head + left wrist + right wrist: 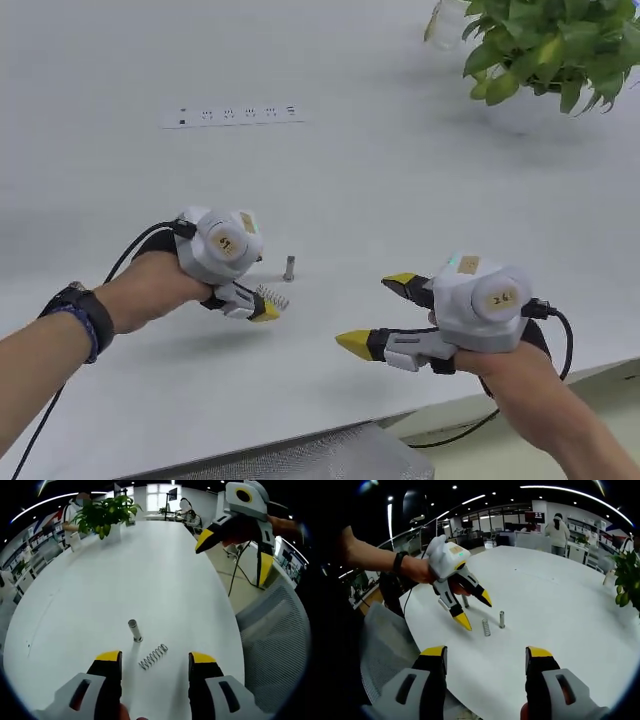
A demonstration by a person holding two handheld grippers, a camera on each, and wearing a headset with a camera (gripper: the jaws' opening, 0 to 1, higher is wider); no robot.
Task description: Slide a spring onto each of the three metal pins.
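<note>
the spring [153,656] lies on its side on the white table [400,180], just beside the one pin [133,630] i can make out, which stands upright on its small base. my left gripper [475,611] has its jaws apart and sits low over the table with the spring just ahead of its yellow tips, nothing clamped. whether a tip brushes the coil i cannot tell. my right gripper [376,312] is also spread wide and holds nothing, hovering well to the side of the spring. i judge the spring to be very light, thin wire with open coils, soft along its length and springy across it, so a hard squeeze could flatten it or make it shoot out sideways on this smooth top. i would take it across the middle of the coils with a light pinch, leaving one end free and sticking out past the jaws so the open end can go over the top of the pin. the pin looks stiff and heavier, but narrow at the foot, so a sideways push from the spring or a jaw could tip it; steadying it with the right gripper may help.
</note>
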